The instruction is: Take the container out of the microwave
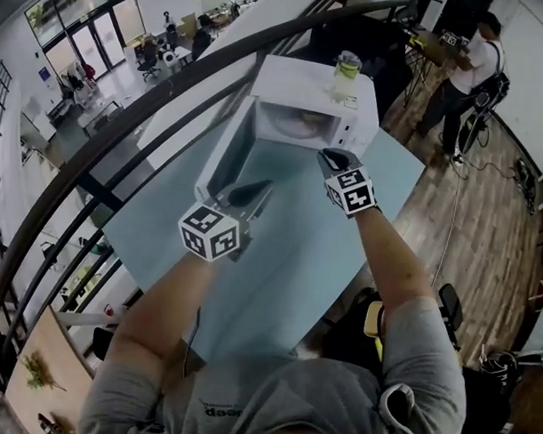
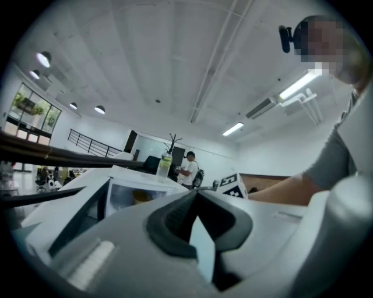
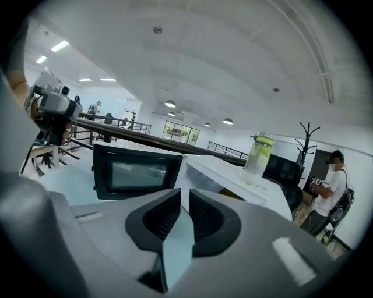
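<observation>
1. Grey shirt point(image 1: 274, 403) fills the bottom of the head view, and both bare forearms reach out over the pale blue surface point(image 1: 288, 266).
2. Left tongs point(image 1: 264, 187) hang above the surface, near the lower edge of the open microwave door. In the left gripper view the left tongs point(image 2: 195, 193) have their jaws pressed together at the tips, with nothing between them.
3. Right tongs point(image 1: 331, 154) sit close to the microwave's open mouth. In the right gripper view the right tongs point(image 3: 182, 193) have their jaws a narrow slit apart, and only the surface shows through the gap.
4. At the far end of the surface stands the white microwave point(image 1: 312, 84), its door point(image 1: 222, 156) swung wide toward the left of the head view.
5. Inside the cavity sits the container point(image 1: 297, 124), a tan shape too blurred for detail. Neither pair of tongs touches it.
6. On top of the microwave, toward its right side, a clear bottle point(image 1: 346, 72) with greenish contents stands upright.
7. Beyond the surface's left side a dark railing point(image 1: 123, 131) curves across. Well apart, at the upper right, a person in a white top point(image 1: 472, 63) stands on a wooden floor point(image 1: 484, 228).
</observation>
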`<state>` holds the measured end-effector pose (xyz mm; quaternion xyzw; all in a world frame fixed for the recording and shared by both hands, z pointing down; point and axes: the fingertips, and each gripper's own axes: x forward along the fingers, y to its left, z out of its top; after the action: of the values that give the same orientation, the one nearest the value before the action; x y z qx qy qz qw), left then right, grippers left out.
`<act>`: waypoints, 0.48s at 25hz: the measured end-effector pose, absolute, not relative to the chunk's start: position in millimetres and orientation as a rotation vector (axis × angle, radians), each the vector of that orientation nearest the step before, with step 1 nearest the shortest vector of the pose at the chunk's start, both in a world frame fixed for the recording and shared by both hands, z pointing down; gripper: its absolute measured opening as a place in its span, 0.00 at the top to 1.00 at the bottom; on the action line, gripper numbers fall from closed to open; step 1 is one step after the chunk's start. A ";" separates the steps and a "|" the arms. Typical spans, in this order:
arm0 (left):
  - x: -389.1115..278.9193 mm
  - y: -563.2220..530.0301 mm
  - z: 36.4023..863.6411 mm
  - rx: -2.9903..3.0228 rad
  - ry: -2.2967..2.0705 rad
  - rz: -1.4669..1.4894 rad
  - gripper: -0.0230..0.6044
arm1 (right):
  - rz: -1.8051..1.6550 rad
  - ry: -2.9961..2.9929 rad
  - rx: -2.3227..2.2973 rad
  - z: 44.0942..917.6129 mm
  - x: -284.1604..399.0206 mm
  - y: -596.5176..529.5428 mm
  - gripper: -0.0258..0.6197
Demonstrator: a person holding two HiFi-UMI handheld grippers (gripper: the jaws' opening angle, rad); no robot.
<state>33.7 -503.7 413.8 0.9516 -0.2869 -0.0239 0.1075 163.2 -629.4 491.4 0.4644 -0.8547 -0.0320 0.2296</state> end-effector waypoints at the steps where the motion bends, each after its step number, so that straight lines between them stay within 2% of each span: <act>1: 43.0 -524.3 424.8 2.788 -0.847 -0.062 0.92 | -0.094 -2.356 1.270 501.2 162.6 -648.6 0.90; 12: 98.1 -666.3 519.8 2.749 -0.864 0.005 0.92 | -0.266 -2.167 1.165 601.3 165.9 -791.0 0.85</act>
<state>98.1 -666.3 519.8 0.9459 -0.2973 0.0017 0.1299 165.9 -791.0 601.3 0.4447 -0.8275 -0.1017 0.3274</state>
